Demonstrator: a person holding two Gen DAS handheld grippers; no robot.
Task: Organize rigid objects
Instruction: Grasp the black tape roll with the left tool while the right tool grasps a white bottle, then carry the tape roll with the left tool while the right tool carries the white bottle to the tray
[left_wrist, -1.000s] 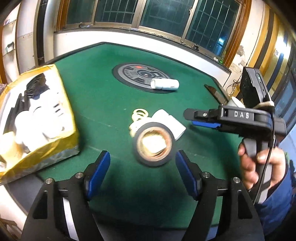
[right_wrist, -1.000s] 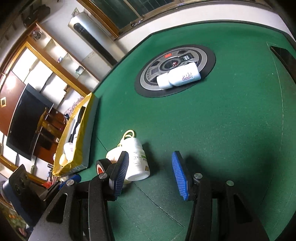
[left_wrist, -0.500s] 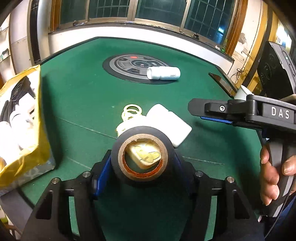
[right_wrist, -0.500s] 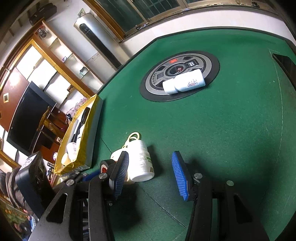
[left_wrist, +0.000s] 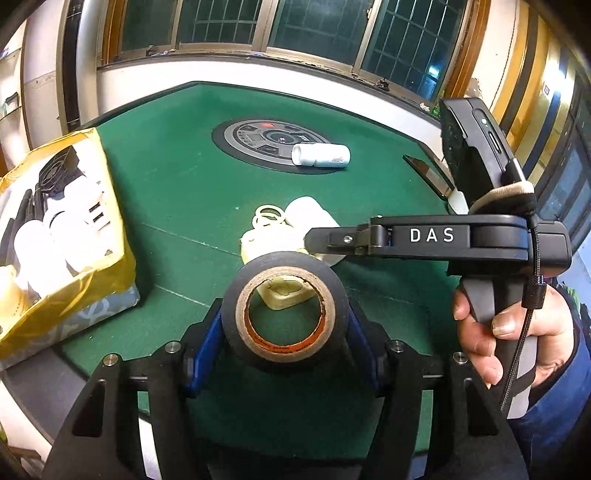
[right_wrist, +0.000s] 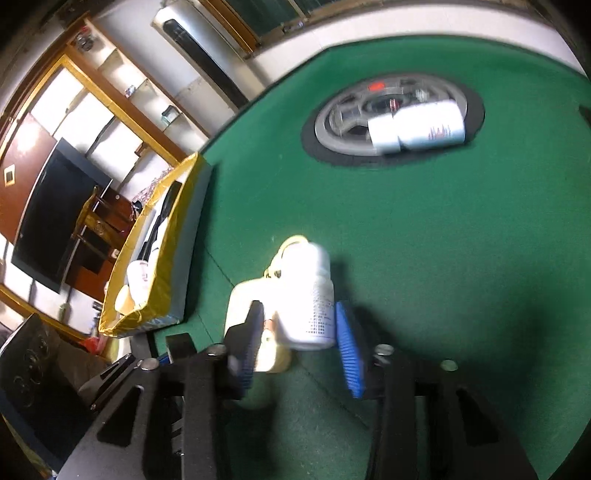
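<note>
A roll of black tape (left_wrist: 286, 314) sits clamped between the blue pads of the left claw (left_wrist: 284, 325), lifted clear of the green bench (left_wrist: 177, 192) and seen end-on through its cardboard core. Just beyond, the right claw (right_wrist: 299, 332) is closing around a white bottle (right_wrist: 308, 295) lying on its side; the right pad looks to be at the bottle's wall, while the left pad seems to stand against a cream-coloured item (right_wrist: 243, 306) beside it, so a firm grip cannot yet be confirmed in the blurred view. A clean pick would likely need the pads squared on the bottle alone, free of the cream piece and the pale rings (left_wrist: 267, 218) crowded against it. To the left, an open yellow-lined box (left_wrist: 62, 229) already holding white and black items sits at the bench edge, the probable drop point for both loads. Open felt lies between cluster and box. Further back, a second white bottle (left_wrist: 320, 156) rests on the round central panel (left_wrist: 258, 142), well apart from the rest.
</note>
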